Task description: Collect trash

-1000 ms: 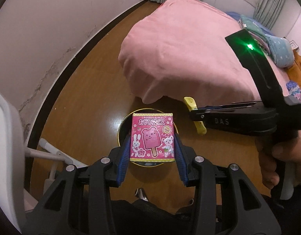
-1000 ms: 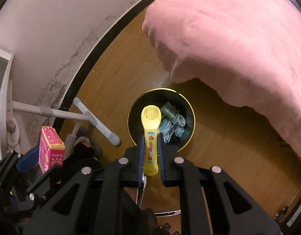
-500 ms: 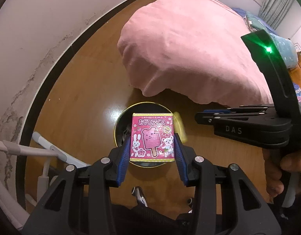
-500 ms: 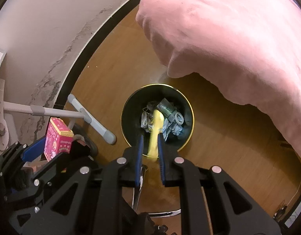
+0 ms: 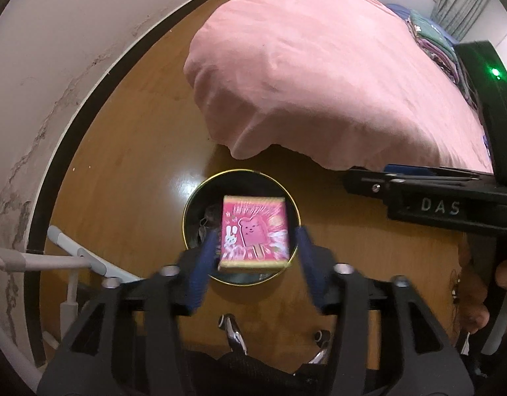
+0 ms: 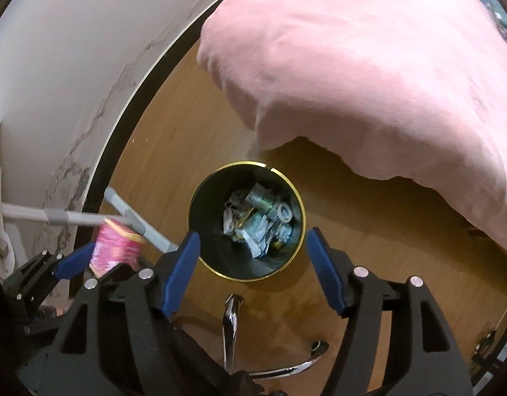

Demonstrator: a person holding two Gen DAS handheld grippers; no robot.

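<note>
1. Pink glossy cardboard box [image 5: 254,232] with a cartoon ice-lolly print hangs blurred between the blue ribbed pads of the left claw [image 5: 256,257], right over the round black bin with a gold rim [image 5: 187,208].
2. That claw's jaws have just been opening; gaps show on both sides of the box, so the pads no longer press on it.
3. Right claw [image 6: 251,265] has also just been opening and stands wide, nothing between its pads.
4. Only the right wrist view shows the bin's contents: crumpled silvery and greenish wrappers [image 6: 258,227] at the bottom.
5. Only the left wrist view shows the box's printed face; the right one catches it as a pink smear.
6. Soft pink blanket [image 5: 319,76] drapes over the bed above a shiny wooden floor [image 5: 127,151].
</note>
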